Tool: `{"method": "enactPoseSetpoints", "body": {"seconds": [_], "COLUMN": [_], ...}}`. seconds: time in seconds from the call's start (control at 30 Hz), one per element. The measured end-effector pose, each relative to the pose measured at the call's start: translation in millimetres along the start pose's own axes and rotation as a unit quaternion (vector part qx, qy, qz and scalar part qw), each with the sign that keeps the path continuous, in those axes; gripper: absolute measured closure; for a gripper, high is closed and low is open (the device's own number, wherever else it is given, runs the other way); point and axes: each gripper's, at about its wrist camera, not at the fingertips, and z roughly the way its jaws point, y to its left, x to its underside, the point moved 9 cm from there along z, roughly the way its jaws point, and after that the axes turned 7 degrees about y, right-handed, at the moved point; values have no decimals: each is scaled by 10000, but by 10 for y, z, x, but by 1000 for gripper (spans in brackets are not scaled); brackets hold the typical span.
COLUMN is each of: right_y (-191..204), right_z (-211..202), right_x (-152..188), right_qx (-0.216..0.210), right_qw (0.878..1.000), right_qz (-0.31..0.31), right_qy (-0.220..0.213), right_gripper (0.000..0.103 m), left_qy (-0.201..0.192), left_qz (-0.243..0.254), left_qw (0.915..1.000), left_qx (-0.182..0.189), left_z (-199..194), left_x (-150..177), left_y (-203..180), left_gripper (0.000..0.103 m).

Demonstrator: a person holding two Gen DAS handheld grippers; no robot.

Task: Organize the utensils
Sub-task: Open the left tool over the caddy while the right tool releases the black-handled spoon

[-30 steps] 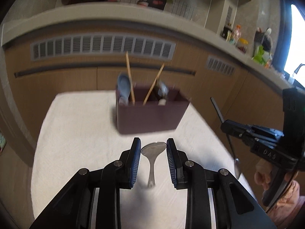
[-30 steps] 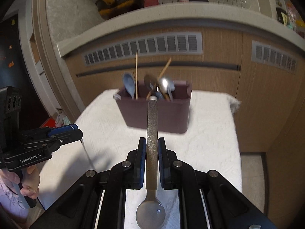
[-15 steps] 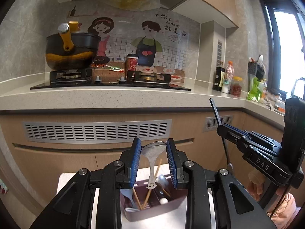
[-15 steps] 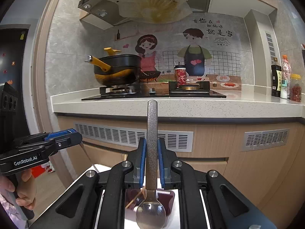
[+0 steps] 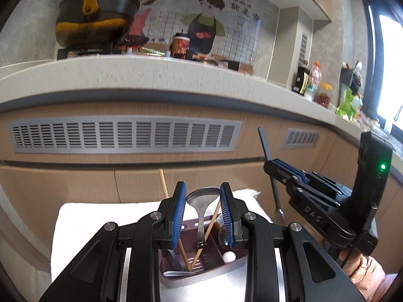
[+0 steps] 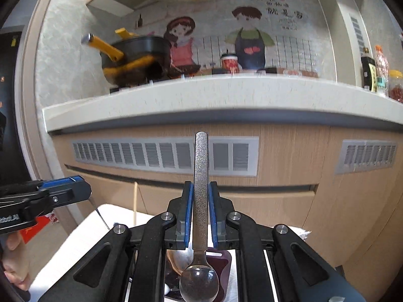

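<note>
1. The left gripper (image 5: 203, 197) grips a metal spoon (image 5: 201, 210) between its blue pads, bowl up and handle hanging down toward the purple utensil box (image 5: 214, 259) at the bottom centre of the left view. The jaws stand narrowly apart, closed on the sides of the spoon's bowl.
2. The right gripper (image 6: 200, 201) is clamped on the textured handle of a second spoon (image 6: 200, 256), handle pointing up and bowl hanging low over the same box (image 6: 225, 261) at the bottom centre of the right view.
3. The box sits on a white cloth (image 5: 100, 224) and already holds chopsticks (image 5: 207, 229) and other spoons.
4. The step in hand looks like dropping each spoon into a compartment. To do it well, lower one gripper at a time, keep the spoon upright, and aim for a free slot so it clears the leaning chopsticks. Open the jaws only once the lower end is inside the walls.
5. Both grippers are close together over the box, so stagger them to avoid a knock.
6. Hard to make out: the gripper bodies cover most of the box, so its dividers and free slots are unclear. There is probably a white round-ended utensil (image 5: 228, 256) inside, but its kind is uncertain.
</note>
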Motion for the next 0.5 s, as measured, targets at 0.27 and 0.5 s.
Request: {"method": "enactPoseSetpoints", "body": {"seconds": [0.27, 0.5], "right_y": [-28, -67], "right_z": [272, 118], "right_x": [214, 474], "right_qx": [-120, -180], "right_qw": [9995, 9988], "right_qz": [6, 126], "right_qy": [280, 444], "right_gripper": [89, 58], "left_qy": [339, 582], "left_qz": [-211, -521], "left_qw": [9992, 9969], "left_qx": [-2, -45], "left_z": [241, 293], "left_x": [251, 493], "left_y": [94, 195], "left_gripper": [73, 63]}}
